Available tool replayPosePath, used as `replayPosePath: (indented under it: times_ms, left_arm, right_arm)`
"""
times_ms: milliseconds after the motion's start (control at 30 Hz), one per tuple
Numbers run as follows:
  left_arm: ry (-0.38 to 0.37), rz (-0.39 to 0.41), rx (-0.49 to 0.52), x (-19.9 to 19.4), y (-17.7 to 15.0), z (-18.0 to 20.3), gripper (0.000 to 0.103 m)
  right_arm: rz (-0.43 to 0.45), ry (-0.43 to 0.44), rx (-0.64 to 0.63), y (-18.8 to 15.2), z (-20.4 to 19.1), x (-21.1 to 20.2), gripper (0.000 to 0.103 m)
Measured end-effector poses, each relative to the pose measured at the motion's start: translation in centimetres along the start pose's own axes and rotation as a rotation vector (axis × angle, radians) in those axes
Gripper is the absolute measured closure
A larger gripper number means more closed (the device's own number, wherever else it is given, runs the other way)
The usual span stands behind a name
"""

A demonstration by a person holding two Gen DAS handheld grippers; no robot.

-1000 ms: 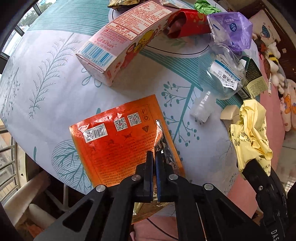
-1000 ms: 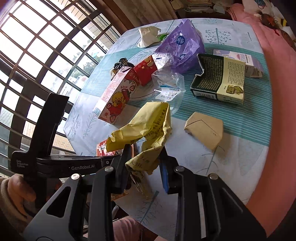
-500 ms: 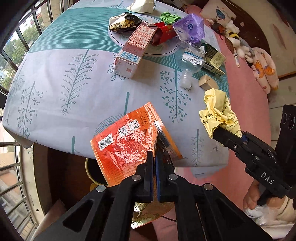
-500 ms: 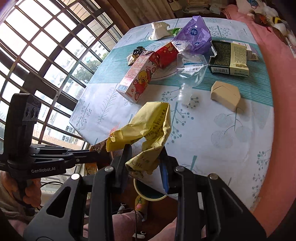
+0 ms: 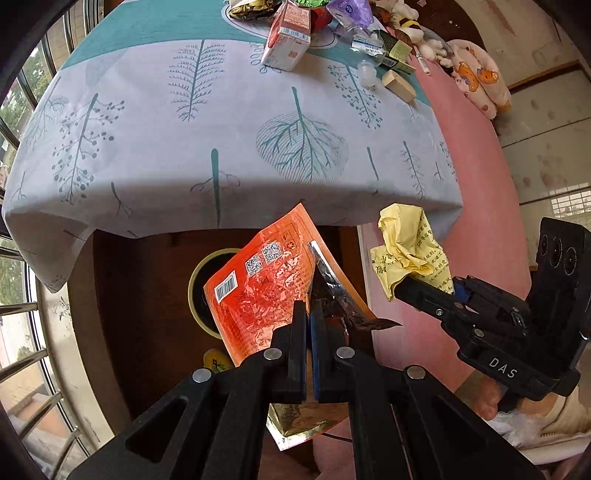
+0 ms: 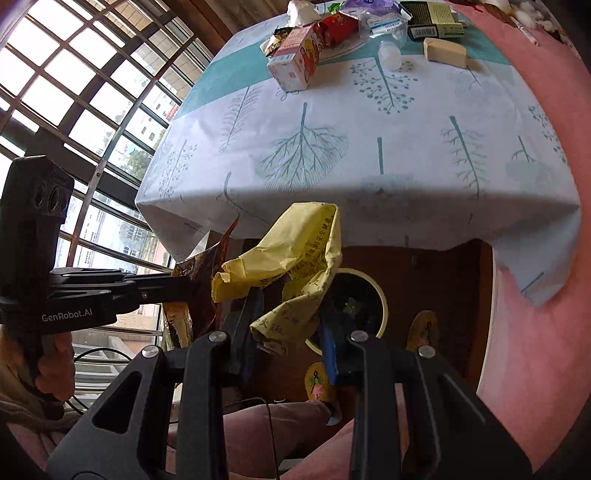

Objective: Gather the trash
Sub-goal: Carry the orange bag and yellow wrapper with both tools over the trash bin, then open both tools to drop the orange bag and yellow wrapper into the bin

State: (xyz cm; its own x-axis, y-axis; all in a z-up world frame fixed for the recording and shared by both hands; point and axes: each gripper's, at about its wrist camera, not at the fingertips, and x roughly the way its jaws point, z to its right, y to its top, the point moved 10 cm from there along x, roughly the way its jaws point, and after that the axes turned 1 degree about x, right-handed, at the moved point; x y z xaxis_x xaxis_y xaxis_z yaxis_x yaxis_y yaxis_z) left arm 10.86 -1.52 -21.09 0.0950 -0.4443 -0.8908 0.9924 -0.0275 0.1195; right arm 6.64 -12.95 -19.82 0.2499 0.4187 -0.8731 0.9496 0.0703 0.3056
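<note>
Both grippers hang off the near edge of the table (image 5: 229,122), below the cloth hem, w/ a round yellow-rimmed bin (image 6: 382,302) on the dark floor under that edge. L gripper (image 5: 309,314): jaws pressed together, pinching the orange wrapper (image 5: 266,291) by its lower part; wrapper stands tilted, barcode and two QR codes facing the cam, silvery torn flap on its right side, gold inner foil showing below the fingers. In the left view the wrapper covers the right half of the bin rim (image 5: 194,284), so it sits above/in front of the bin. R gripper (image 6: 290,325): jaws closed partway on the crumpled yellow paper (image 6: 295,266), a wad w/ printed text bulging up and left past the fingertips; in the right view it hangs in front of the bin's left side. The two loads are near each other, paper to the right of the wrapper in the left view; can't tell if they touch. On the table's far end, well apart from both grippers: pink carton (image 5: 286,40) lying down, clear bottle (image 5: 364,40), dark box (image 6: 432,20), tan wedge (image 6: 445,51), purple bag (image 5: 349,11), red packet (image 6: 338,24). A hand (image 6: 55,373) grips the left handle.
</note>
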Motion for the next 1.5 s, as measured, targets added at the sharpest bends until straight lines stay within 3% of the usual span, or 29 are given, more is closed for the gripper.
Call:
replayPosePath:
  times_ms: [233, 467, 733, 1033, 1267, 1400, 1467, 1500]
  left_arm:
    - [0.025, -0.048, 0.065, 4.6, -4.0, -1.3, 0.102]
    - [0.045, -0.091, 0.087, 11.1, -6.6, -3.4, 0.102]
    - [0.109, -0.112, 0.108, 20.6, -6.9, -8.7, 0.102]
    - [0.064, -0.139, 0.088, 31.2, -6.8, -13.2, 0.102]
    - [0.088, -0.147, 0.123, 37.6, -6.9, -16.0, 0.101]
    - [0.108, -0.140, 0.165, 39.6, -7.0, -16.0, 0.094]
    - [0.134, -0.138, 0.180, 40.3, -6.7, -16.3, 0.082]
    - [0.147, -0.140, 0.183, 40.6, -6.7, -16.5, 0.069]
  right_arm:
    - [-0.055, -0.067, 0.067, -5.9, 0.7, 3.4, 0.078]
    - [-0.108, -0.093, 0.157, -10.6, 3.6, 9.6, 0.078]
    - [-0.150, -0.096, 0.210, -14.2, 8.4, 20.4, 0.078]
    - [-0.196, -0.101, 0.215, -16.6, 13.5, 33.0, 0.077]
    - [-0.252, -0.112, 0.159, -18.9, 16.7, 39.0, 0.077]
    - [-0.260, -0.128, 0.156, -19.4, 17.3, 40.5, 0.072]
    - [-0.263, -0.131, 0.164, -19.3, 17.7, 41.3, 0.055]
    - [-0.267, -0.134, 0.167, -19.3, 17.7, 41.5, 0.051]
